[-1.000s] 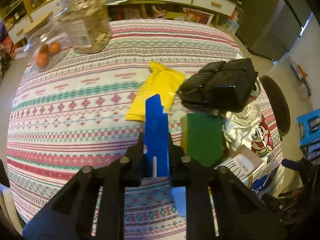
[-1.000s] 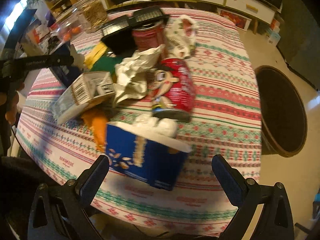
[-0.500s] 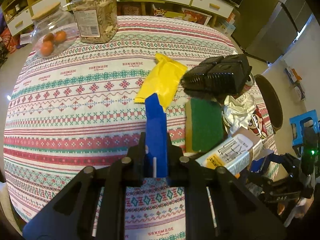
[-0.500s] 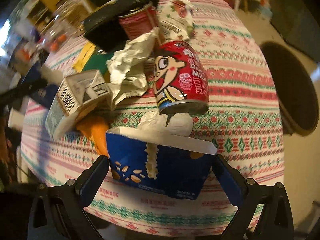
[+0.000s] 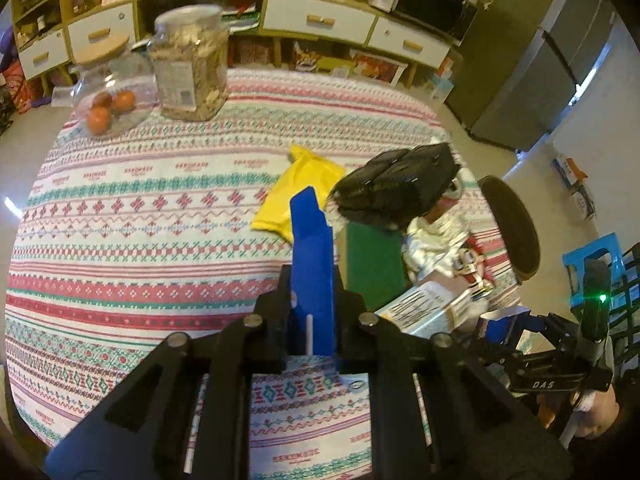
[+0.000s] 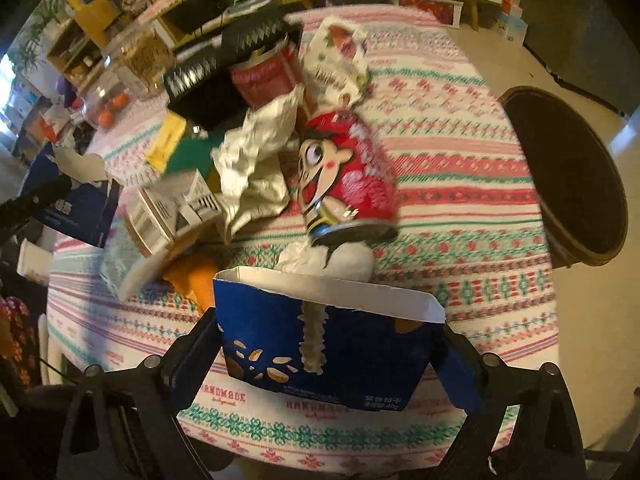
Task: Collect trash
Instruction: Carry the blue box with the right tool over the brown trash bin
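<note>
A: Blue card flap (image 5: pixel 312 276) is pinched flat in the left gripper (image 5: pixel 314 320), jaws as narrow as they go. Held off the tablecloth (image 5: pixel 140 208).

B: Right gripper (image 6: pixel 332 344)?

A: Jaws wide, just been closing in a bit. A blue biscuit box (image 6: pixel 324 348) sits between them, open end facing away. Fingers (image 6: pixel 196 340) look right against its sides, but a firm squeeze I cannot confirm.

B: Rest of the trash?

A: Heaped just past the box: a red can (image 6: pixel 348 176) on its side, white tissue (image 6: pixel 324 260) touching the box rim, crumpled foil (image 6: pixel 256 164), a small white carton (image 6: pixel 176 208), an orange scrap (image 6: pixel 192 276). Further off a green pad (image 5: pixel 372 264), a yellow wrapper (image 5: pixel 296 196), a black tray (image 5: pixel 396 188) on top of the heap, a second red can (image 6: pixel 264 76) and a white snack bag (image 6: pixel 340 56). Jars (image 5: pixel 188 68) far left, not trash.

B: Risks?

A: Box is thin card. Squeeze too hard and it caves or pops out sideways. Grip too loose and it tips when lifted, open end down. The can rests by the tissue at the box rim; dragging the box could set it rolling toward the right table edge.

B: And the left?

A: The flap is held by one end only, so a quick swing could flick it loose.
</note>
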The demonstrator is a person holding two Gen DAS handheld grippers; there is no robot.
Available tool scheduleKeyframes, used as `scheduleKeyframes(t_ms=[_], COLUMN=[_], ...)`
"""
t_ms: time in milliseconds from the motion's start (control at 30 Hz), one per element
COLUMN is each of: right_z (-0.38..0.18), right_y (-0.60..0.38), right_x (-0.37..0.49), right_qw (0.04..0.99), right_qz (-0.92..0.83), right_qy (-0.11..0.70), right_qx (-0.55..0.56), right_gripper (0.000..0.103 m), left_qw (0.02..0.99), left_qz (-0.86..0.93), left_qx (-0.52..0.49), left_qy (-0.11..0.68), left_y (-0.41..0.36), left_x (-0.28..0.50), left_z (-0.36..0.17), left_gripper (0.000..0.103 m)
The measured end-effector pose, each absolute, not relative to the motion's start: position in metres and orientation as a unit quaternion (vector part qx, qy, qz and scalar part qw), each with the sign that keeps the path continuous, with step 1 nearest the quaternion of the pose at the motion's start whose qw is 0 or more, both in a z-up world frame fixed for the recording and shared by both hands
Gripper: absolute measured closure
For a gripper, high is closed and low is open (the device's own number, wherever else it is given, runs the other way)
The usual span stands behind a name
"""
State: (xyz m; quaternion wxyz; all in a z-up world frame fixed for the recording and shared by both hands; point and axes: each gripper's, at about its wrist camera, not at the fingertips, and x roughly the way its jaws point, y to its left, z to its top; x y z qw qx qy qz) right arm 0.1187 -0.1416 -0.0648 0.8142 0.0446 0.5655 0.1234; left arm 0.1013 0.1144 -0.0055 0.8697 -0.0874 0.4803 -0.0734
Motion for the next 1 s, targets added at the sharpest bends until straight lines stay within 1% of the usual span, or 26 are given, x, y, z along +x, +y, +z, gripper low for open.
scheduleKeyframes(t_ms=[167,467,667,867,1000], right_z=[-0.035,-0.005,-0.003,-0.014,-0.018], right_y=[-0.173,-0.236,-0.285,-0.340,-0.370], right_x=[0.125,0.147,0.169,0.181,0.179], right_qw=[0.842,0.863,0.868,0.856,0.852], right_qz=[0.100,0.067,0.017,-0.018,-0.044], right_qy=[0.528,0.498,0.494,0.508,0.509], right_qx=[0.042,0.050,0.051,0.094,0.111], right_gripper=[0.006,0.006,0.006,0.006,0.006], left_qw=[0.878,0.877,0.871,0.869,0.862], left_qz=[-0.099,-0.153,-0.187,-0.220,-0.244], left_qx=[-0.072,-0.047,-0.030,-0.013,-0.005], left_qy=[0.463,0.453,0.452,0.444,0.443], left_y=[0.087,0.006,-0.052,-0.112,-0.155], left_x=[0.103,0.121,0.140,0.156,0.169], left_z=[0.007,0.016,0.021,0.028,0.022], left_gripper=[0.087,0.087,0.087,0.087,0.087])
